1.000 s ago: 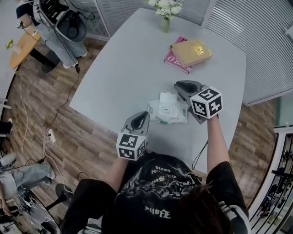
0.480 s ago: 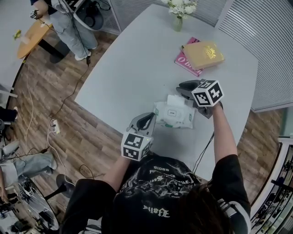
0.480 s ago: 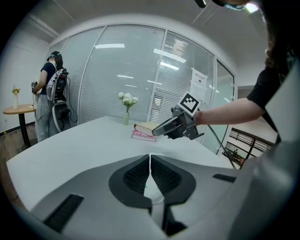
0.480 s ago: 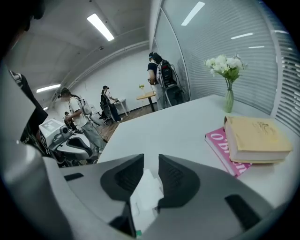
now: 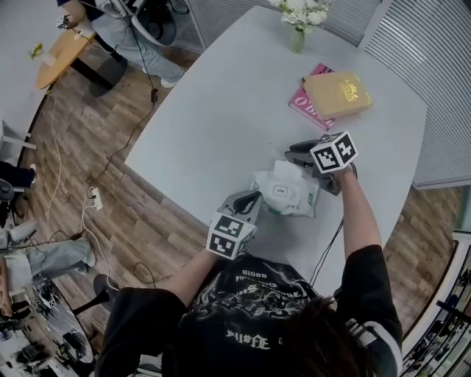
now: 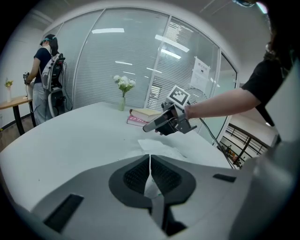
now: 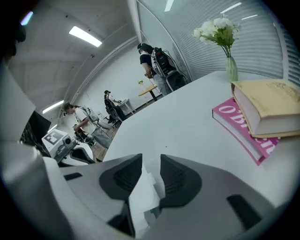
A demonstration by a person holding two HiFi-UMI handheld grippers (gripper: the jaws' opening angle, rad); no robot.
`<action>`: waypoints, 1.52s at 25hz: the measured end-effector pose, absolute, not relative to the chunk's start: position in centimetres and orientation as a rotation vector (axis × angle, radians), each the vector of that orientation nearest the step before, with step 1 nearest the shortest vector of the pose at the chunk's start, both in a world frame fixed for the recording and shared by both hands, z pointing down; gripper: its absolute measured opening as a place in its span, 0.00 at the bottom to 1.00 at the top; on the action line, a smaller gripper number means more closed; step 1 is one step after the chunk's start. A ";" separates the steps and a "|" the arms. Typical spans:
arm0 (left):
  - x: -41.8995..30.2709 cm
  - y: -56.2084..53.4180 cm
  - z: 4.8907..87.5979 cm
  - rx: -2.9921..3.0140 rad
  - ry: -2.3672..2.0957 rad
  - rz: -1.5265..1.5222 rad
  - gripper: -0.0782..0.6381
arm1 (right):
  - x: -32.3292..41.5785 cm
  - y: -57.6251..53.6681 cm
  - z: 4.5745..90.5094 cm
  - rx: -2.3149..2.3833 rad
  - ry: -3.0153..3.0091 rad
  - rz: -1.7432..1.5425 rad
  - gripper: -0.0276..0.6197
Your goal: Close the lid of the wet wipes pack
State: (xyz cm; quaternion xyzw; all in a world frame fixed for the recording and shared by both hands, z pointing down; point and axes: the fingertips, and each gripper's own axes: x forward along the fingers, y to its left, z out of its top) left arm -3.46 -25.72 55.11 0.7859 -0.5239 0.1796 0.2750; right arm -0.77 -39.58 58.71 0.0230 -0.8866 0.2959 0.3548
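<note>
The white wet wipes pack (image 5: 288,197) lies near the table's front edge, and its white lid flap (image 5: 287,174) stands raised on the far side. My left gripper (image 5: 255,197) is at the pack's near-left end. In the left gripper view it (image 6: 150,157) is shut on a thin white edge of the pack (image 6: 156,146). My right gripper (image 5: 296,157) hangs over the pack's far-right side. Its jaws are opening (image 7: 150,160), with the white flap (image 7: 142,197) loose between them and the pads not pressing on it.
A yellow book on a pink one (image 5: 335,96) lies at the table's far right, and a vase of white flowers (image 5: 297,23) stands behind them. The table edge (image 5: 176,197) runs close to the pack's left. A person with equipment stands far off on the wooden floor (image 5: 118,15).
Both grippers have sunk toward the pack. The left one has closed in on its near-left end. The right one has tipped down over the far-right side.
</note>
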 end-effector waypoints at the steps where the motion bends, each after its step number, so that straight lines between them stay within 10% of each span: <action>1: -3.3 -25.7 55.6 2.104 -1.396 0.495 0.12 | -0.8 -39.6 58.9 0.053 -2.290 0.776 0.23; 38: -3.6 -24.8 59.8 1.948 -1.327 0.481 0.12 | -0.6 -35.1 55.7 -0.076 -2.296 0.592 0.07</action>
